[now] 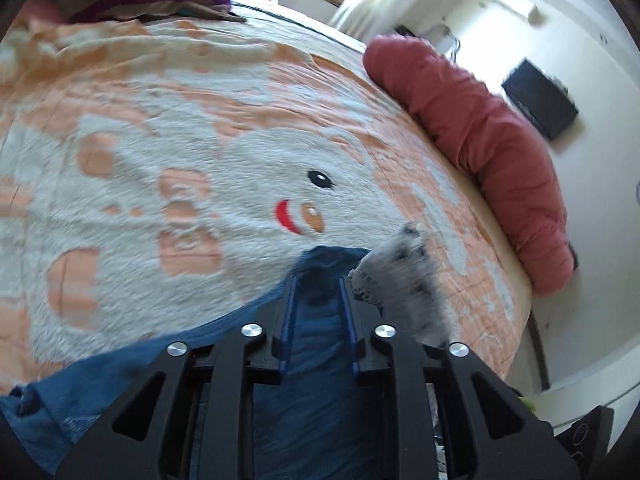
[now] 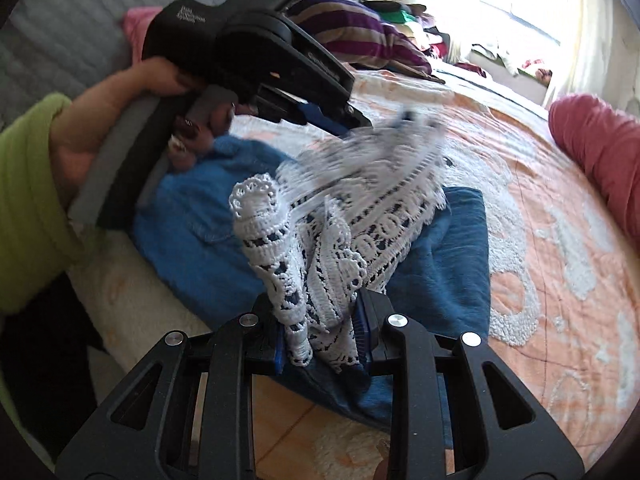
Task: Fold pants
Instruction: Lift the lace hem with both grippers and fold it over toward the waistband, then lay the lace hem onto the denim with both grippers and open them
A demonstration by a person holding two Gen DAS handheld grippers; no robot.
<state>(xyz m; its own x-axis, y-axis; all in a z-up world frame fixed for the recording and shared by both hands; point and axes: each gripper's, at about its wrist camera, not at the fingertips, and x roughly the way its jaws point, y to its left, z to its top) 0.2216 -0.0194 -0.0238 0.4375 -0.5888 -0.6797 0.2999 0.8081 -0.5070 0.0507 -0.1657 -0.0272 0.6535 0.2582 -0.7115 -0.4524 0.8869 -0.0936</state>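
Blue pants (image 2: 192, 240) with a white lace hem (image 2: 360, 216) lie bunched on the orange and white blanket (image 2: 560, 260). My right gripper (image 2: 320, 300) is shut on a thick fold of that lace and blue cloth. A hand (image 2: 120, 96) holds my left gripper (image 2: 360, 122) above the pants, its tip next to the blurred, lifted lace edge. In the left wrist view, the left gripper (image 1: 318, 280) has its fingers apart. Blue pants (image 1: 320, 380) show in the gap and below it, and the lace (image 1: 404, 280) hangs blurred just right of the right finger.
A red bolster (image 1: 480, 132) lies along the bed's right edge, also visible as a bolster (image 2: 600, 148) in the right wrist view. A purple striped cloth (image 2: 360, 36) is heaped at the far end. A green sleeve (image 2: 28, 200) fills the left side. A black box (image 1: 540, 98) hangs on the wall.
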